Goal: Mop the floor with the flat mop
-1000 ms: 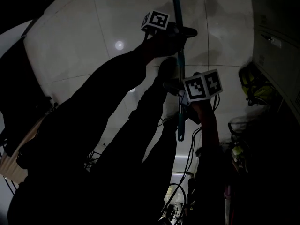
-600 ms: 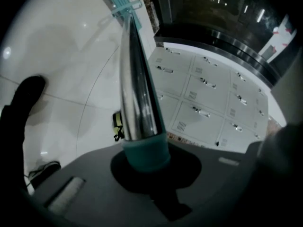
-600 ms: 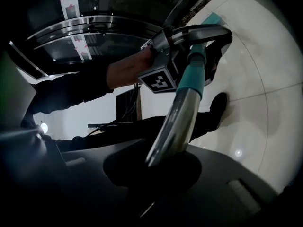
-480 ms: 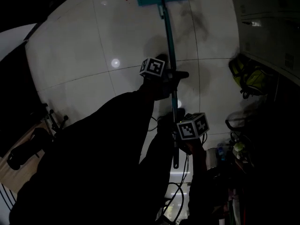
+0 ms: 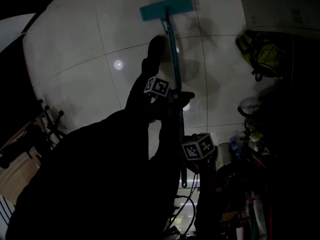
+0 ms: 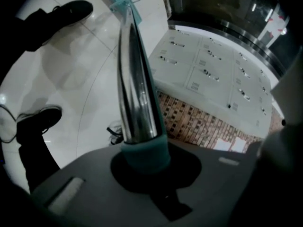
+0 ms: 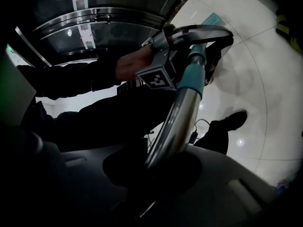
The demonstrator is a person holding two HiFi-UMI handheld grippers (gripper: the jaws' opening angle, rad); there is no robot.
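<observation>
Dim room, glossy white tiled floor [image 5: 75,44], a bank of pale lockers [image 6: 213,74] along one wall. One flat mop [image 5: 166,8] rests its teal head on the tiles. Both grippers clamp its pole: the left gripper [image 5: 176,97] nearer the head, the right gripper [image 5: 192,159] near the handle end.

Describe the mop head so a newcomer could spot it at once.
Look at the pale tiled floor in the head view. A thin pole runs up it to the flat mop head, the only teal rectangle lying on the tiles.
</observation>
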